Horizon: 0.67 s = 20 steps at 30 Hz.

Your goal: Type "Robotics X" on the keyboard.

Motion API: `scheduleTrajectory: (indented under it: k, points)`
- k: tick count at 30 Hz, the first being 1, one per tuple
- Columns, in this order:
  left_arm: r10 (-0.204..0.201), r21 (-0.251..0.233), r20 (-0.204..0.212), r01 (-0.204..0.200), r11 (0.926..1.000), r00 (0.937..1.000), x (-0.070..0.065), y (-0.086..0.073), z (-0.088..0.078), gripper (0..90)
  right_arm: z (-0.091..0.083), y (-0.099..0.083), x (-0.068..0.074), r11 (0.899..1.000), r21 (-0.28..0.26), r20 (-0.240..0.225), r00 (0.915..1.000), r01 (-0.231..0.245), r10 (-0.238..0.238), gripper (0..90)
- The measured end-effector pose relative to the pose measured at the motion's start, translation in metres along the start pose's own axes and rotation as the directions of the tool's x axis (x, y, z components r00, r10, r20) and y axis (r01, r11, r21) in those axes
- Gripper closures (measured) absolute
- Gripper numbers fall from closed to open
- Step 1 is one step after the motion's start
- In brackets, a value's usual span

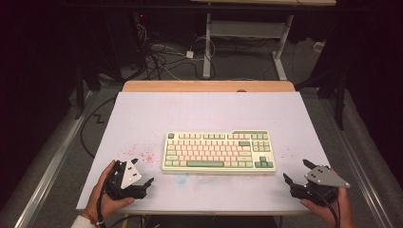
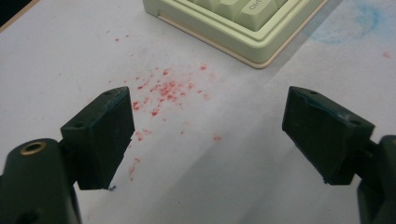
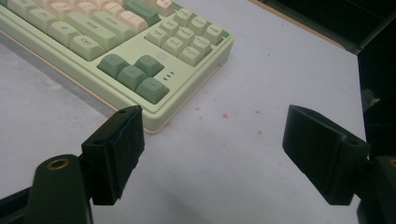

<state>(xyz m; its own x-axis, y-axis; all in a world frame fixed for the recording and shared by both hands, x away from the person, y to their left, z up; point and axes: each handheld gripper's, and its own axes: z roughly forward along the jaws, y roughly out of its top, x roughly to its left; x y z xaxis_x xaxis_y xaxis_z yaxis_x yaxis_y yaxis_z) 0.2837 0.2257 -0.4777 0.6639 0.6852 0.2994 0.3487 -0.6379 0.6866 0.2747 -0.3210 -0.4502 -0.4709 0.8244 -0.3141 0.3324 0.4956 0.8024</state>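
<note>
The keyboard point(image 1: 218, 151) lies flat on the white table point(image 1: 142, 114), a little below and right of the middle of the high view, and nothing holds it. The left claw point(image 1: 142, 172) sits at the lower left of that frame, the right claw point(image 1: 297, 170) at the lower right, each just off a near corner of the keyboard and apart from it. My reading is that the hands are parked there, one per end, so both ends of the board are within easy reach for a two-sided grip or push.

Both claws are spread wide with nothing between the jaws. In the left gripper view the jaws frame bare table with red specks point(image 2: 163, 88), and the keyboard's corner point(image 2: 252, 51) shows at the top middle. In the right gripper view the keyboard's arrow-key corner point(image 3: 154, 100) lies just beyond the left jaw.

The keyboard's long axis runs left to right across the high view, parallel to the table's near edge. Its space bar row faces the bottom of the frame, toward the person; its function row faces the top
</note>
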Motion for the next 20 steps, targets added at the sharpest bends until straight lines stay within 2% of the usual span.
scheduleTrajectory:
  k: [20]
  points:
    - [0.014, 0.015, 0.011, -0.014, 0.9998, 0.9998, -0.0012, 0.0044, 0.0064, 15.5, 0.0004, -0.0003, 0.0001, 1.0, -0.004, 0.002, 0.9999, 0.012, -0.012, 20.8]
